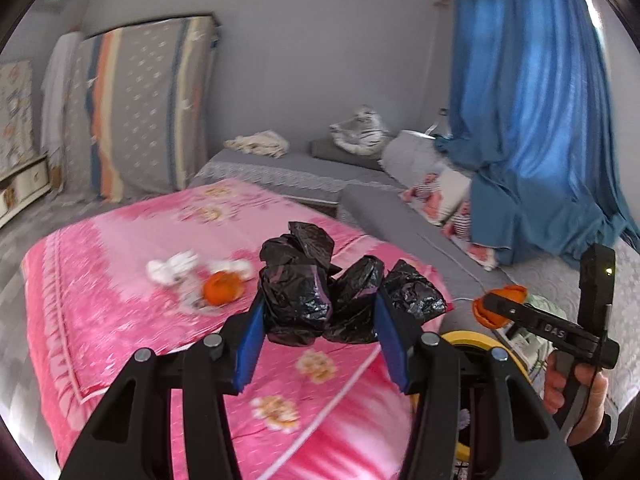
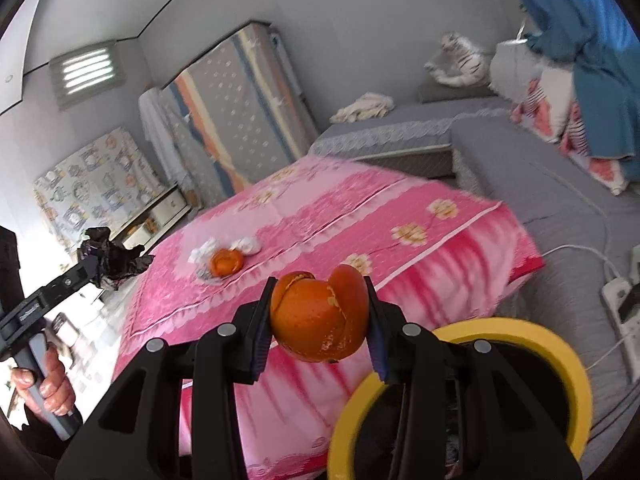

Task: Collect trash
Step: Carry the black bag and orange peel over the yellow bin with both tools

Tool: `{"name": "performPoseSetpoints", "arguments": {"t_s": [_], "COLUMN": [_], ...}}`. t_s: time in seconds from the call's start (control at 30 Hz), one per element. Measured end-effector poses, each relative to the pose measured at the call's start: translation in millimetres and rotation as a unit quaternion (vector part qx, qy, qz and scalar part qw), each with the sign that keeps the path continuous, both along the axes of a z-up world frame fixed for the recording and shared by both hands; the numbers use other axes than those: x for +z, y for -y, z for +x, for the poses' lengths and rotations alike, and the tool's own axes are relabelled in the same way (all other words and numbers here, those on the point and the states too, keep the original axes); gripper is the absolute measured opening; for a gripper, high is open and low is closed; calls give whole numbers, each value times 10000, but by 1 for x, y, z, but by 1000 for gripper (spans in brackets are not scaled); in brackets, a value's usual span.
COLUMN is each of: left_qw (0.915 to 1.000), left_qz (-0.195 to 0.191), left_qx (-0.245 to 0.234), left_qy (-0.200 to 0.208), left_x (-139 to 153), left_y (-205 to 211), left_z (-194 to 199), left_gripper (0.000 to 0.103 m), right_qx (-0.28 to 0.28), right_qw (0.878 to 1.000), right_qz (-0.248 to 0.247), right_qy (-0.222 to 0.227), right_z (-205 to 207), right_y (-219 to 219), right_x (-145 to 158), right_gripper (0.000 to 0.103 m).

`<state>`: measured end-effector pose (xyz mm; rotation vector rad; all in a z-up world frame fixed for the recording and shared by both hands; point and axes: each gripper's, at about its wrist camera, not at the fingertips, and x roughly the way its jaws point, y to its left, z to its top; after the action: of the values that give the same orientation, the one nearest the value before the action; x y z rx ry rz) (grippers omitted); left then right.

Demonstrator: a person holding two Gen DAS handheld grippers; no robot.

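My left gripper (image 1: 320,336) is shut on a crumpled black plastic bag (image 1: 316,300), held above the pink bed cover (image 1: 120,320); it also shows in the right wrist view (image 2: 112,260). My right gripper (image 2: 318,328) is shut on a piece of orange peel (image 2: 318,316), held above the yellow-rimmed bin (image 2: 560,344); the peel also shows in the left wrist view (image 1: 496,306). On the pink cover lie another orange peel (image 1: 222,286) (image 2: 226,262) and white crumpled tissues (image 1: 172,268) (image 2: 246,245).
A grey sofa (image 1: 384,208) runs along the pink cover's right side, with cushions (image 1: 440,192) and a blue curtain (image 1: 532,120) draped on it. A power strip (image 2: 620,300) and white cable lie on the grey surface. A mattress (image 1: 136,108) leans on the back wall.
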<state>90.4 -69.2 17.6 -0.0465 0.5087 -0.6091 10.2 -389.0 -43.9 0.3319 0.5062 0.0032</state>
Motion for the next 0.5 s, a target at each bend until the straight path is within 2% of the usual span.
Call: {"name": "performPoseSetpoints", "arguments": {"t_s": [0.2, 0.5], "left_qw": [9981, 9894], "left_qz": [123, 287], "left_qx": [-581, -1401], "left_qy": [160, 266], "left_x": [11, 14], "left_y": [47, 113], "left_z": [-8, -24], "left_gripper": [49, 49], "right_qx": [-458, -1090], "right_qw": [9988, 9937], "right_qz": [-95, -251], "right_qy": [132, 38], "right_z": [-20, -45], "right_y": [22, 48], "right_x": [6, 2], "right_gripper": [38, 38]}}
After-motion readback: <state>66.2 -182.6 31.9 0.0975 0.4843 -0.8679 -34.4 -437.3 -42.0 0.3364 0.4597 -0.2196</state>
